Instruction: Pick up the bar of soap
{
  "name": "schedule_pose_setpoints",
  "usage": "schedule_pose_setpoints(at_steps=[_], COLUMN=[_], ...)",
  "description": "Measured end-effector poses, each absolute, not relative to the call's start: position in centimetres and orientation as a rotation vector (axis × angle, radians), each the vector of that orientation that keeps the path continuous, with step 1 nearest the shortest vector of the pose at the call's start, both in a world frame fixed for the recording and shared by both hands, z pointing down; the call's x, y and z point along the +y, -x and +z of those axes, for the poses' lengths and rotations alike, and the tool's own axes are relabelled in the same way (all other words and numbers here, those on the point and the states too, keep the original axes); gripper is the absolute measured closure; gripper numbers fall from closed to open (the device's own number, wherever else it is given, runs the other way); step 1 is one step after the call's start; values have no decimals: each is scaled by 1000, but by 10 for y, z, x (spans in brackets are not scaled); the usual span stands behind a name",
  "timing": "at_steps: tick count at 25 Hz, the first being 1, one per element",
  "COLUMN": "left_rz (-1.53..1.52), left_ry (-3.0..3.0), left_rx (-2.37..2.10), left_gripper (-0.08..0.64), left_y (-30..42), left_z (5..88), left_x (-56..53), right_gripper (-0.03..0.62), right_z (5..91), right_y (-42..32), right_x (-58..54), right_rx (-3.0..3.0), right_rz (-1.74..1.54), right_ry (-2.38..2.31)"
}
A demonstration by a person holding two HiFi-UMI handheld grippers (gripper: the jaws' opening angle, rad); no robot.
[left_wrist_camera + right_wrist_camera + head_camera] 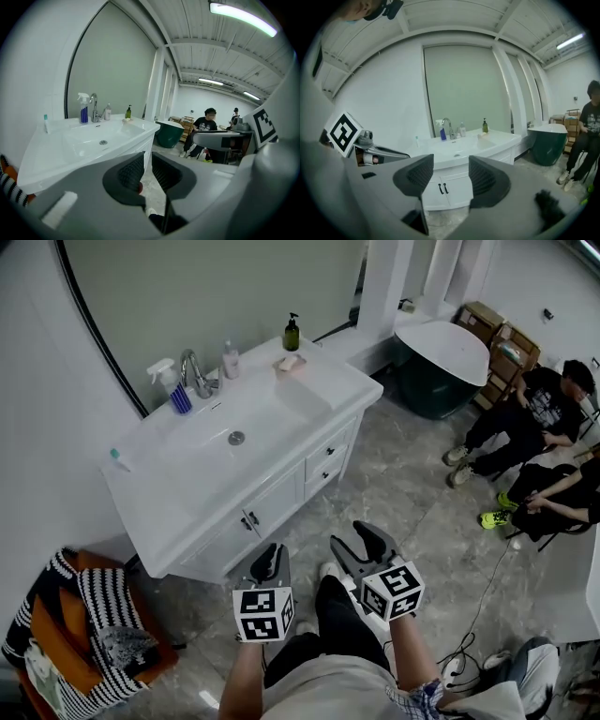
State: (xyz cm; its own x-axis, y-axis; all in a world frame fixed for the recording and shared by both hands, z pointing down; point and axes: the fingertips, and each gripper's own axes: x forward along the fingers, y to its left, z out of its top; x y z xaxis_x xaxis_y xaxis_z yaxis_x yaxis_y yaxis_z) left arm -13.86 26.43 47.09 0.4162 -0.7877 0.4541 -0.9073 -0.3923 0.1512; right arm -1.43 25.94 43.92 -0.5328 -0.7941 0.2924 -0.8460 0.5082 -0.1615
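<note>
While standing well back from the white vanity (328,395), holding both grippers low over the grey tiled floor (403,493). On the left gripper (269,557), jaws drawn nearly together, only a thin slit between the ribbed pads, nothing caught in it. On the right gripper (362,542), jaws spread wide and empty, only the vanity's cabinet doors showing through the gap in the right gripper view. Lying untouched on the far right corner of the countertop, the bar of soap (289,363), just near of a dark green pump bottle (292,333) and well apart from both grippers. Left of it, along the far edge: a small pale bottle (230,360), a chrome faucet (194,373), a spray bottle (172,388) with blue liquid. Farther right, past a white column, a dark green bathtub (441,362). At the right edge, a seated person (539,409) in black, with a second person (553,493) just nearer. At near left, a striped cloth (94,606) draped over an orange seat.
</note>
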Motion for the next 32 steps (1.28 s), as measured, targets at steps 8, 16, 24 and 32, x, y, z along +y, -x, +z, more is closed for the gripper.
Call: schedule_pose_setpoints(at_steps=[8, 16, 24, 32], left_rz=[439, 460, 472, 475], left_ry=[-2290, -2241, -2206, -2190], left_rx=[-1460, -1507, -1529, -1554], left_gripper=[497, 492, 489, 489], left_y=[117, 91, 72, 55], left_z=[468, 469, 470, 470], left_x=[194, 140, 99, 67], right_gripper=[367, 367, 367, 367], right_z=[451, 456, 463, 471], right_y=[-7, -32, -57, -75], right_x=[188, 129, 80, 47], right_rx=[-2513, -2503, -2491, -2479], right_rz=[370, 381, 408, 422], right_ry=[-1378, -1309, -1280, -1241])
